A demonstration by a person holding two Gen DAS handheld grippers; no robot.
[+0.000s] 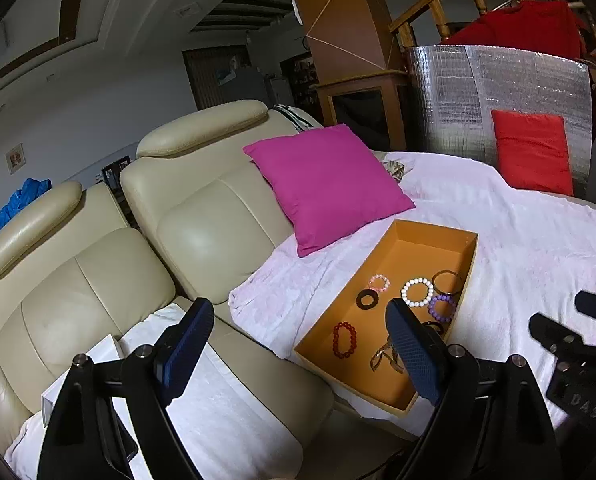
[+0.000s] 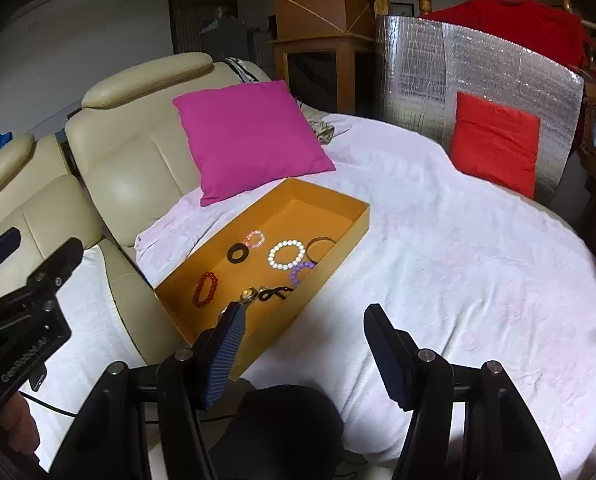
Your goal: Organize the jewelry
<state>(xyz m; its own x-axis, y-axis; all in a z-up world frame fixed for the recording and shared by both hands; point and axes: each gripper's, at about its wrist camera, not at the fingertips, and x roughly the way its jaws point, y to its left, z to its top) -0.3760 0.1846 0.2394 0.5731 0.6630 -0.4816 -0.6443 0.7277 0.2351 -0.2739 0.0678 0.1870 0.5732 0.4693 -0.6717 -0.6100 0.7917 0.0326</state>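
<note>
Both grippers sit lowest in their frames, fingers spread wide with nothing between them: the left gripper at the bottom centre of the left wrist view, the right gripper at the bottom centre of the right wrist view. All jewelry in sight lies inside the box, an open orange tray on the white cloth, its long axis running from lower left to upper right in both frames. In the right wrist view the contents cluster in the nearer half of the box: red bracelet at lower left, black ring and pink bracelet above it, white bracelet at centre, bangle to the right against the wall, purple bracelet below that, and a watch with a black cord nearest the camera. No piece shows on the cloth outside the box. In the left wrist view the box sits right of centre, with the left gripper's right finger overlapping its near end and partly hiding the watch there. In the right wrist view the box lies left of centre, and only the right gripper's left finger overlaps the near wall. Judged from this, the left gripper is nearer the near-end pieces. The scene fits either pieces gathered in with sorting still to come, or gathering complete.
</note>
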